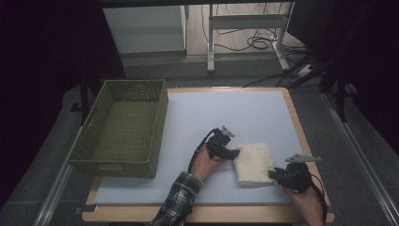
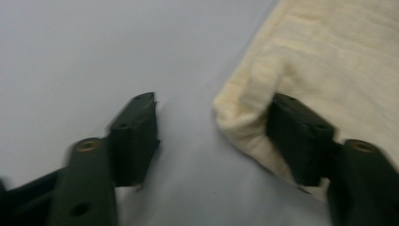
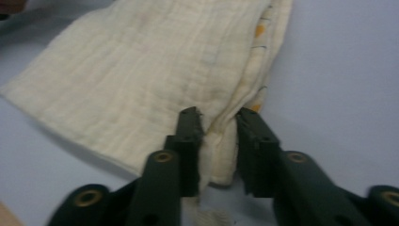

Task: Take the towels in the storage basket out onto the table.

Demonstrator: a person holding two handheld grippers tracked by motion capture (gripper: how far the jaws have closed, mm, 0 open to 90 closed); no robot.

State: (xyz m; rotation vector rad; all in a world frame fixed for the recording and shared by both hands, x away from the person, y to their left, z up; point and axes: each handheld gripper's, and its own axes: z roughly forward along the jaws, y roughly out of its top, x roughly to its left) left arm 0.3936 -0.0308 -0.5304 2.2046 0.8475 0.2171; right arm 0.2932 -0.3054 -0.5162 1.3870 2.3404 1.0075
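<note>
A folded cream towel (image 1: 254, 163) lies on the desk (image 1: 226, 113), toward its near right. The left claw (image 1: 232, 153) sits at the towel's left edge, jaws well apart, one resting on the cloth and one on bare desk, gripping nothing. The right claw (image 1: 272, 174) is at the near right corner, jaws slightly parted around a bunched fold, not pinching it. A green basket (image 1: 123, 127) stands at the left.
</note>
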